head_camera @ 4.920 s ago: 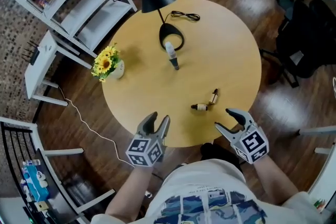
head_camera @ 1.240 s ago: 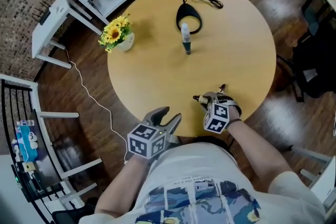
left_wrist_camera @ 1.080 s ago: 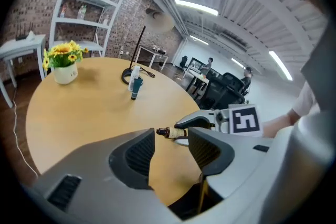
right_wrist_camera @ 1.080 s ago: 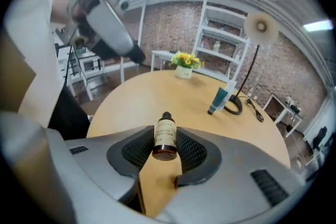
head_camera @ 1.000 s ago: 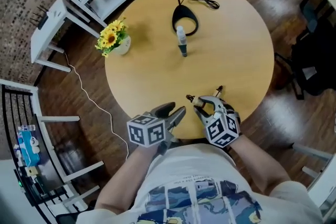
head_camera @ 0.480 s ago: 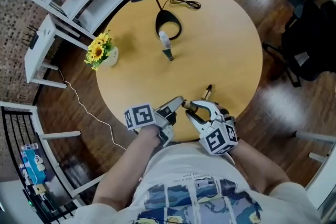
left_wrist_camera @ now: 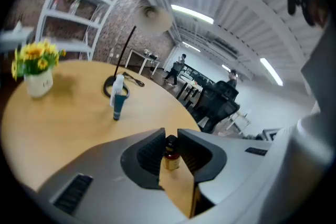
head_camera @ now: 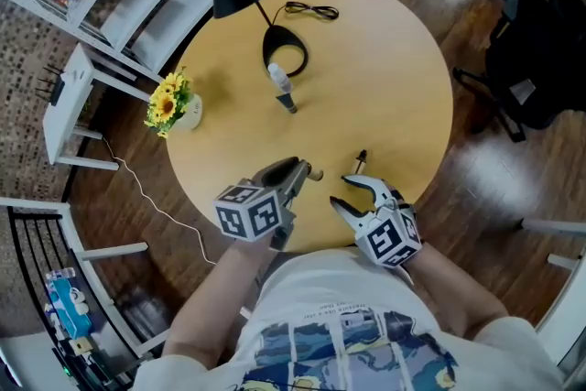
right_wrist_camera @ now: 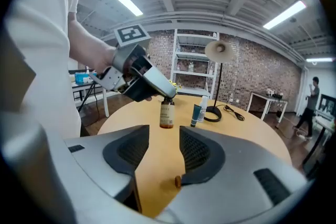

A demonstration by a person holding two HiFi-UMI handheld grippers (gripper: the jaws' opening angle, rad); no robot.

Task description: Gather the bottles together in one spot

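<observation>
Left claw (head_camera: 295, 169) has just clamped shut on a bottle (right_wrist_camera: 167, 114) by its cap, upright over the tabletop (head_camera: 394, 59). Right claw (head_camera: 340, 192) has just been opening, nothing between its jaws (second bottle (head_camera: 362, 161) lies just beyond). Third bottle (head_camera: 285, 92) stands beside the lamp (head_camera: 284, 61).

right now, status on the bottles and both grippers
Left gripper shut on amber bottle, held by its cap. Right gripper just opened, empty; small bottle lying ahead. Tall bottle upright by lamp base, nothing between.
</observation>
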